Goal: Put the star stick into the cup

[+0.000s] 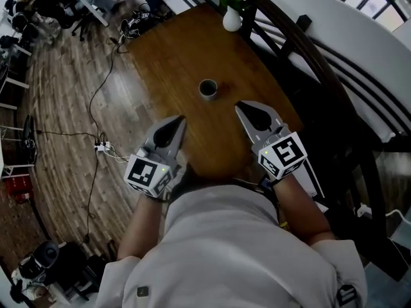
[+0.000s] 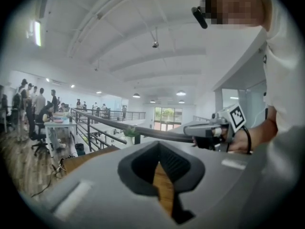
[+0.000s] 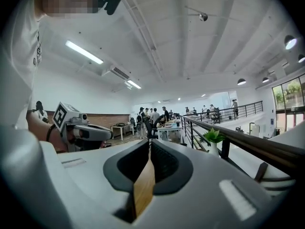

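A small dark cup [image 1: 207, 88] stands upright near the middle of the wooden table [image 1: 173, 50]. No star stick shows in any view. My left gripper [image 1: 180, 119] hovers over the table's near edge, below and left of the cup, shut with nothing in it. My right gripper [image 1: 239, 106] hovers at about the same height, just right of and below the cup, also shut and empty. In the left gripper view the right gripper [image 2: 209, 128] appears at the right. The left gripper [image 3: 81, 130] shows at the left of the right gripper view.
A white vase with a green plant [image 1: 231, 13] stands at the table's far end, next to a dark railing [image 1: 302, 50] along the right side. Cables and a power strip [image 1: 103, 147] lie on the wood floor to the left. People and desks are far off at the upper left.
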`<act>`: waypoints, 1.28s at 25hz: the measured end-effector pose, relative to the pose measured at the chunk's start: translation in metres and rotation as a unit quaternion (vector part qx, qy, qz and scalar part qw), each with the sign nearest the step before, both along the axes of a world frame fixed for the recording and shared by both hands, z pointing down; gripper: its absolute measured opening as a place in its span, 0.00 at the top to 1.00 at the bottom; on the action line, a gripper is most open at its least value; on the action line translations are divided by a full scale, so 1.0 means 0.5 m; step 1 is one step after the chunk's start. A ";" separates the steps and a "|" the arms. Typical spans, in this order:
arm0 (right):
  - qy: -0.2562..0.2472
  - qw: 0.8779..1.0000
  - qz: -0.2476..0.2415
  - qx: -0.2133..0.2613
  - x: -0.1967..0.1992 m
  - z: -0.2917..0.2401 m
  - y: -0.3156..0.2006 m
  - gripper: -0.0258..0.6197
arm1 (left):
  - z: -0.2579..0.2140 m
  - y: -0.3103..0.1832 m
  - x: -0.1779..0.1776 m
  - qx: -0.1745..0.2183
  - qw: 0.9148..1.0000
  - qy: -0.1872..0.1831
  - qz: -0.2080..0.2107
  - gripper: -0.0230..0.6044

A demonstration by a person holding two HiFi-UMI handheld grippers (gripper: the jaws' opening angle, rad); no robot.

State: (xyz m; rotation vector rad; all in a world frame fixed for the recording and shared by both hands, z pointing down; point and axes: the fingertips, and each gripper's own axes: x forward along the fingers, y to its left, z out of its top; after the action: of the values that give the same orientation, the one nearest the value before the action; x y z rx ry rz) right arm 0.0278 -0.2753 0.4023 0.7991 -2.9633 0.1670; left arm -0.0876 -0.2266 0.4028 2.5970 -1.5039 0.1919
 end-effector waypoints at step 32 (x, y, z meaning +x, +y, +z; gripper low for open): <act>0.021 0.998 0.021 0.059 -0.248 -0.124 0.579 0.95 | -0.104 0.523 -0.183 0.042 0.994 0.024 0.099 0.96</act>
State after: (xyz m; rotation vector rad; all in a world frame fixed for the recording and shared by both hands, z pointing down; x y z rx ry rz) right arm -0.0964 0.0140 0.3404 0.8678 -2.9411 -0.0235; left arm -0.1792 0.0351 0.3505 2.7955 -1.2645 0.0877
